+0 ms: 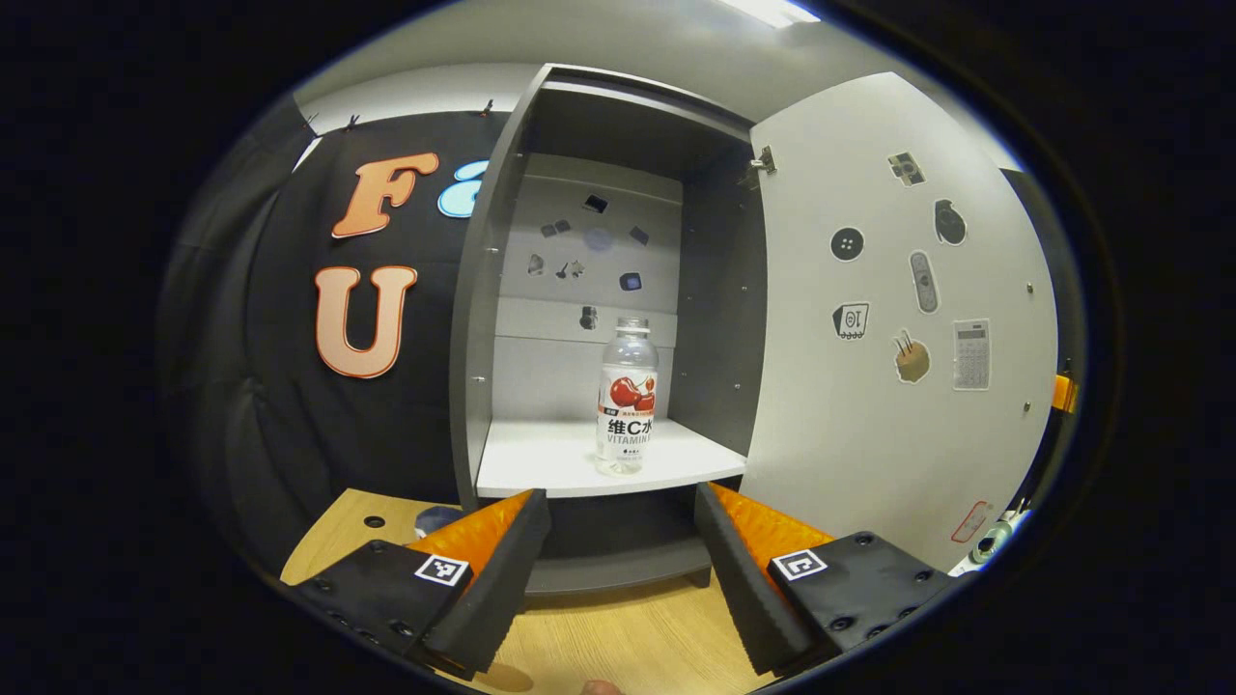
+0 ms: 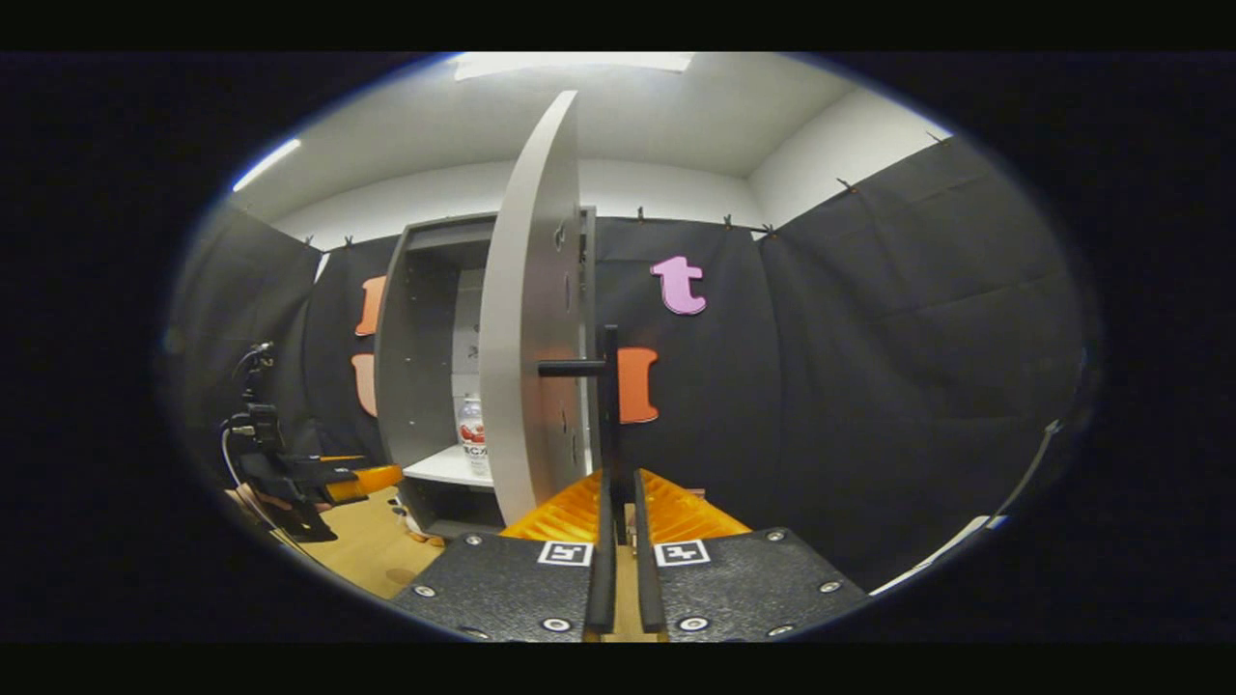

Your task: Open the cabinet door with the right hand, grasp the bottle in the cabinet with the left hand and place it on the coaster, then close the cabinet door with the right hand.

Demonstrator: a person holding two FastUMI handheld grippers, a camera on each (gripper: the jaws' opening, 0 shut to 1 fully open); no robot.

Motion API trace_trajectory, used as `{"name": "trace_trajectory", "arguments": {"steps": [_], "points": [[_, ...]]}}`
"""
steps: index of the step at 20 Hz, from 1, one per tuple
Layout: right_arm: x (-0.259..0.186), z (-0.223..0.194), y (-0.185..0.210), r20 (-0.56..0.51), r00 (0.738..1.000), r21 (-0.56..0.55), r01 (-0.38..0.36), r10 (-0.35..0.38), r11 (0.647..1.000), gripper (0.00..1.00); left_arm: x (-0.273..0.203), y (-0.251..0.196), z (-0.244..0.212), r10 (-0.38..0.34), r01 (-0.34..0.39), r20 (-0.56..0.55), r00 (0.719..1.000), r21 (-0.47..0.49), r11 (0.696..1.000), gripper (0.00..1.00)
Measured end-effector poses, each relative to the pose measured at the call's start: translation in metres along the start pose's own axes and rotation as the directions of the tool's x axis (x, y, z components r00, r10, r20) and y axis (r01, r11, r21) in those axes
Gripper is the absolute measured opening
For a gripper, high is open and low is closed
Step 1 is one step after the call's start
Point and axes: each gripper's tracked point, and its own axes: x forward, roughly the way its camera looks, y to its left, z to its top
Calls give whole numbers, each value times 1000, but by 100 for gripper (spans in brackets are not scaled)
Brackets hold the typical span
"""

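A clear bottle [image 1: 628, 396] with a red fruit label stands upright on the white shelf [image 1: 541, 463] inside the open grey cabinet [image 1: 483, 319]. My left gripper [image 1: 620, 494] is open, level with the shelf's front edge, with the bottle farther in between the lines of its fingers and untouched. The white door [image 2: 526, 319] stands swung out. My right gripper [image 2: 618, 480] is shut on the door's black bar handle [image 2: 608, 386]. In the right gripper view the bottle [image 2: 471, 434] shows past the door, and the left gripper [image 2: 323, 478] sits at the left. A bluish round thing [image 1: 433, 517], perhaps the coaster, lies half hidden behind a finger.
The cabinet stands on a light wooden table [image 1: 618, 637]. The open door [image 1: 898, 338], covered with stickers, walls off the right side in the left gripper view. A low dark compartment [image 1: 618, 541] lies under the shelf. Black cloth hangs behind and around the booth.
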Motion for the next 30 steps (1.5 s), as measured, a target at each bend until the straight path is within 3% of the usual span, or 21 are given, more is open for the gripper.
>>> {"name": "trace_trajectory", "arguments": {"steps": [3, 4, 7, 11, 12, 13, 19, 30], "points": [[-6, 2, -15, 7, 996, -38, 84, -84, 996, 32, 15, 5, 0, -27, 27, -6, 1000, 4, 1000, 99], [-9, 2, -19, 5, 993, -43, 119, -119, 992, 45, 20, 7, 0, -37, 37, -7, 999, -1, 999, 98], [-28, 5, -27, 10, 979, -33, 203, -203, 979, 59, 40, 15, 0, -58, 58, -9, 998, -5, 998, 99], [-35, 7, -16, 15, 971, -5, 239, -239, 971, 78, 67, 19, -3, -95, 95, -21, 995, -1, 995, 98], [-36, 7, -14, 19, 968, -14, 251, -250, 968, 87, 73, 18, -3, -105, 105, -24, 994, 2, 994, 99], [-36, 7, -11, 24, 966, -22, 256, -256, 966, 84, 80, 18, -4, -118, 119, -27, 993, 10, 993, 99], [-33, 12, 8, 47, 968, 18, 247, -248, 969, 92, 107, 12, -5, -165, 166, -27, 986, 45, 985, 99], [-17, 12, 39, 52, 982, -21, 184, -183, 983, 93, 168, 16, -18, -169, 171, -47, 985, 45, 984, 98]]}}
